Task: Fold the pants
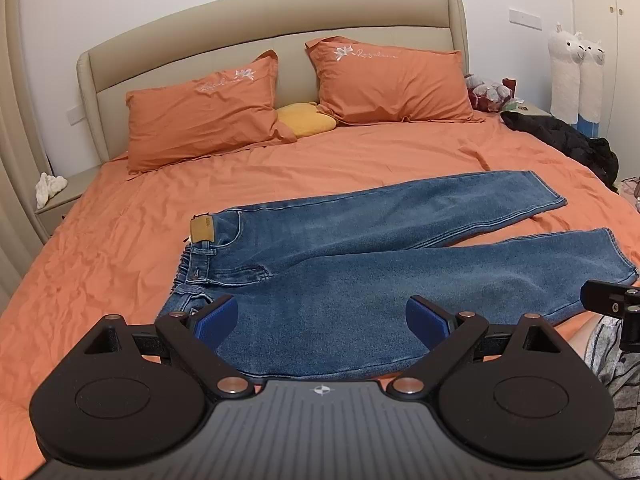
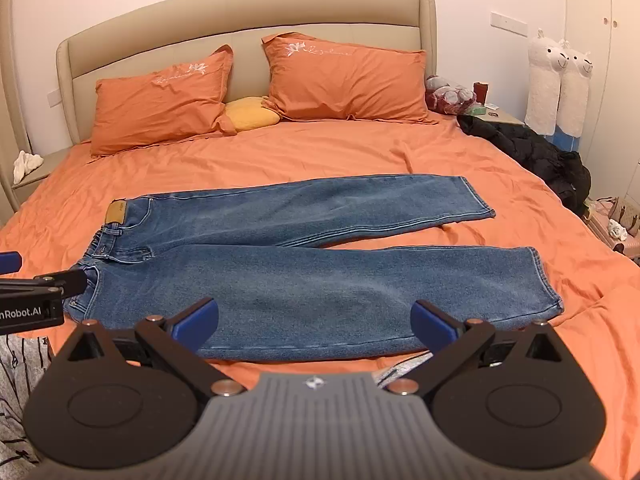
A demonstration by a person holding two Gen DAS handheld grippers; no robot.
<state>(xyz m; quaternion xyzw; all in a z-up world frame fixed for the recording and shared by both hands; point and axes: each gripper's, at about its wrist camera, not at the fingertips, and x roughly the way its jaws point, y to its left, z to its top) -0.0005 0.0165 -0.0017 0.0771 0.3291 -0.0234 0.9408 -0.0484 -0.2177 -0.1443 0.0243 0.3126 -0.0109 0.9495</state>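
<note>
Jeans (image 1: 360,280) lie spread flat on the orange bed (image 1: 100,248), straight ahead of both hand-held grippers, with the waistband to the left and the two legs running off to the right. The legs part toward their cuffs, the farther one angled away toward the pillows, the nearer one lying closest to the grippers. A tan patch (image 1: 202,230) sits on the waistband at its far corner. The left hand-held gripper (image 1: 322,322) hangs just over the near edge of the jeans beside the waist, its blue pads (image 1: 218,320) spread wide and holding nothing. The right hand-held gripper (image 2: 316,322) hangs over the near leg, closer to the cuff (image 2: 548,280), its blue pads (image 2: 434,326) likewise wide apart and empty. Each gripper shows at the edge of the other's view. Beyond the jeans, two orange pillows (image 2: 160,100) lean against the beige headboard (image 2: 248,12), with a yellow cushion (image 2: 252,114) between them. A black garment (image 2: 532,152) lies heaped at the bed's far right edge, and two white llama-shaped plush toys (image 2: 558,84) stand against the wall behind it. Striped fabric (image 1: 616,364) shows at the lower right of the left wrist view, beside the left gripper.
</note>
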